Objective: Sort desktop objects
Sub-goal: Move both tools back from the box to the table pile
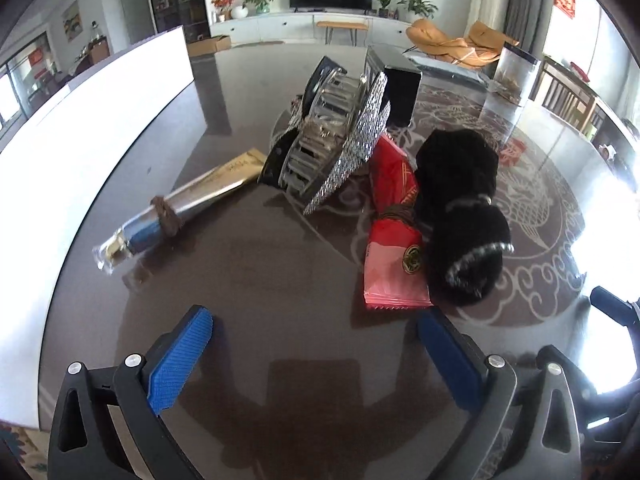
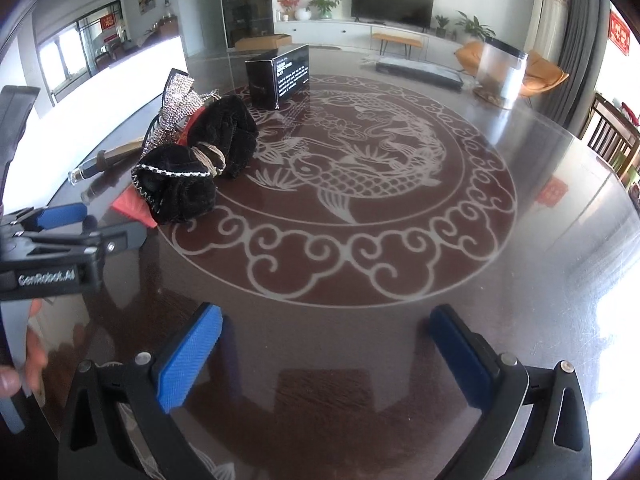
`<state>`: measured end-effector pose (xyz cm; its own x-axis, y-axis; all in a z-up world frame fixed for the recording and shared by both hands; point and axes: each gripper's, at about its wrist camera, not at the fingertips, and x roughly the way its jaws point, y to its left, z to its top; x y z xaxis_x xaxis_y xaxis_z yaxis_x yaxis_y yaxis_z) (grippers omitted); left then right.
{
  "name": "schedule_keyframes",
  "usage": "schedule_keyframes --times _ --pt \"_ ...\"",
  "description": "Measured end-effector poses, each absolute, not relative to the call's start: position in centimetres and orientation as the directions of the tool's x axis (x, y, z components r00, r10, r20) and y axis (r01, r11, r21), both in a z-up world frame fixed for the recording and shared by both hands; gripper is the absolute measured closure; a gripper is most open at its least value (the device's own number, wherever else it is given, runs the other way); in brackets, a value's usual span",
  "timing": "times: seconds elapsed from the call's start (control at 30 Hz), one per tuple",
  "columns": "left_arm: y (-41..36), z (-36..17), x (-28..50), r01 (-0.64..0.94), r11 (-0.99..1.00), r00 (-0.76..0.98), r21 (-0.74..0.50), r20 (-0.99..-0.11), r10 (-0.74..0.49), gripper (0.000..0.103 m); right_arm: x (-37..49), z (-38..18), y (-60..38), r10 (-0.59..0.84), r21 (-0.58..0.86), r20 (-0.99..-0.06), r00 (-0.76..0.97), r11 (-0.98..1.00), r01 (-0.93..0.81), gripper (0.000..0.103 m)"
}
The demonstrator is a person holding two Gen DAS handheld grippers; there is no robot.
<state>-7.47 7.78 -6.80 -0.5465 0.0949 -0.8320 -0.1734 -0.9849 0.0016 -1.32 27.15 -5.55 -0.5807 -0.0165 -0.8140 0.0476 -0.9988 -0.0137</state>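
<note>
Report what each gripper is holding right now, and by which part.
Nothing is held. The left gripper is open over bare table, short of the red packet. The right gripper is open too, with nothing between its fingers.

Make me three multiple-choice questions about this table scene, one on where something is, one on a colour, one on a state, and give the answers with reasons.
1. Where does the black velvet bow lie?
A. Inside the clear cylinder container
B. Partly on the red packet
C. On top of the black box

2. What colour are the pads on both grippers?
A. Blue
B. Green
C. Yellow

3. What state is the left gripper in?
A. Shut on the rhinestone hair clip
B. Shut on nothing
C. Open, holding nothing

Answers:
1. B, the bow overlaps the right edge of the red packet, away from the black box and the clear cylinder container.
2. A, the ribbed pads are blue, also on the right gripper.
3. C, its jaws stand wide apart over bare table, short of the rhinestone hair clip.
</note>
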Motion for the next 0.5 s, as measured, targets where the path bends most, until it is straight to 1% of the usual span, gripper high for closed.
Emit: schedule_keyframes --times 0.17,0.5 --pt "7.8 -7.0 -8.3 -0.177 -0.984 -0.573 0.002 -0.813 0.102 0.000 -1.3 -5.5 27.1 -0.016 -0.014 -0.814 -0.581 -0.999 0.047 0.000" --pt "7.1 -6.5 -8.5 -0.173 -0.985 -0.575 0.000 -0.812 0.101 0.000 -1.3 -5.5 27.1 -0.017 -0.014 -0.814 -0.581 -0.999 0.048 0.000"
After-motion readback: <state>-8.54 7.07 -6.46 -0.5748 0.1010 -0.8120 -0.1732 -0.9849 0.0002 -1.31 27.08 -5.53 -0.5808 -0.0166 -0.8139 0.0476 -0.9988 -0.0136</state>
